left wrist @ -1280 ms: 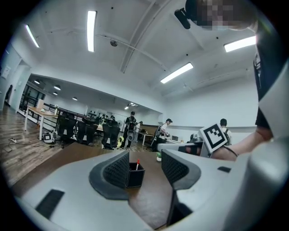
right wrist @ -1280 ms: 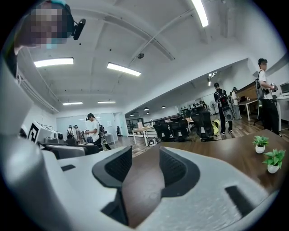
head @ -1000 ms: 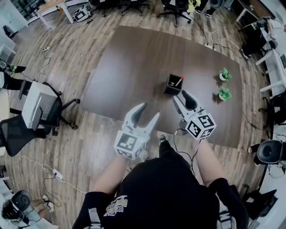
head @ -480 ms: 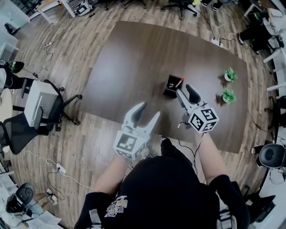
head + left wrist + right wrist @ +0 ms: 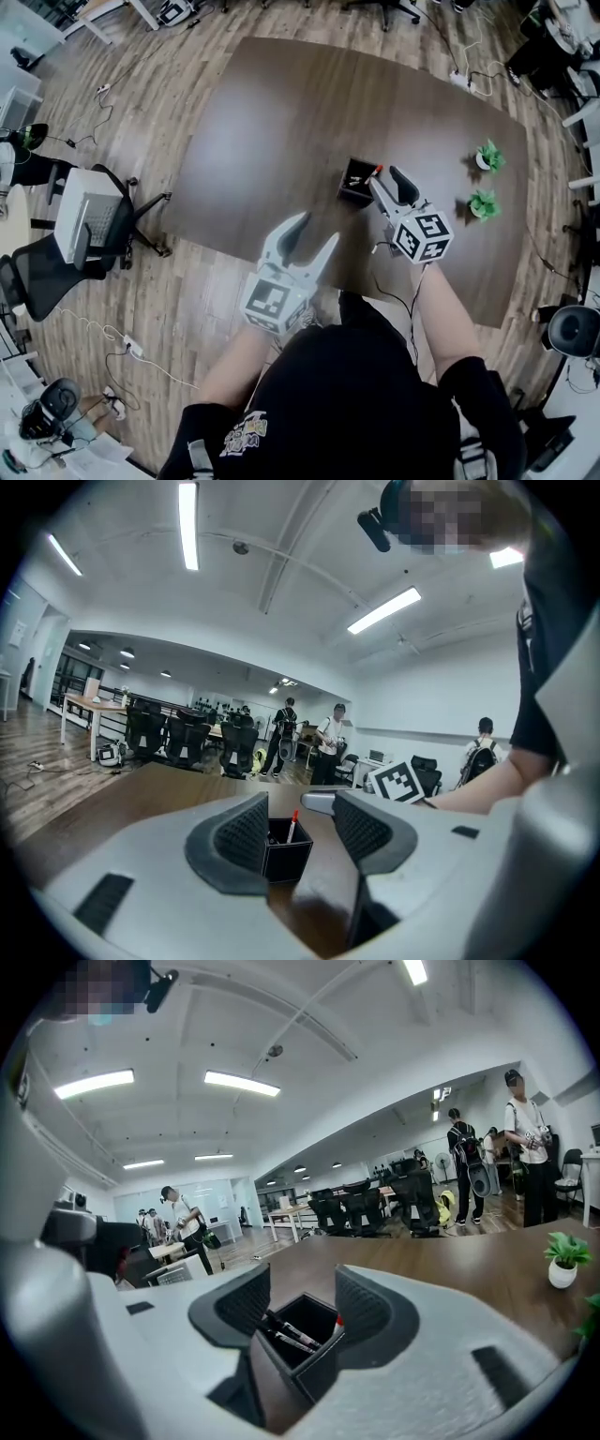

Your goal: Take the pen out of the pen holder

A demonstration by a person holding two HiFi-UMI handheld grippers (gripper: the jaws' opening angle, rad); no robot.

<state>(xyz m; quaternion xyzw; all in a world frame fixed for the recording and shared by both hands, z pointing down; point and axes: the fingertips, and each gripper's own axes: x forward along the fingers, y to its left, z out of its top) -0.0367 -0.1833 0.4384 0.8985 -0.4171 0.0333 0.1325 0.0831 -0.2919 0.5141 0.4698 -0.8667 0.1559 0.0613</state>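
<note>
A black square pen holder (image 5: 357,182) stands on the dark wooden table (image 5: 272,131). A red-capped pen (image 5: 376,172) leans at its right side, and dark pens (image 5: 286,1335) lie inside it. My right gripper (image 5: 386,176) is open, with its jaws reaching just over the holder's near right corner (image 5: 305,1358) and the red cap (image 5: 337,1321) by the right jaw. Nothing is pinched. My left gripper (image 5: 317,230) hangs open and empty over the table's near edge, some way short of the holder (image 5: 286,857).
Two small potted plants (image 5: 489,156) (image 5: 484,202) stand on the table to the right of the holder. A cable (image 5: 384,248) trails off the near table edge. Office chairs (image 5: 66,253) stand on the floor to the left. Several people stand far across the room.
My right gripper has moved forward and down until its jaws reach the pen holder. The left gripper has crept a little forward.
</note>
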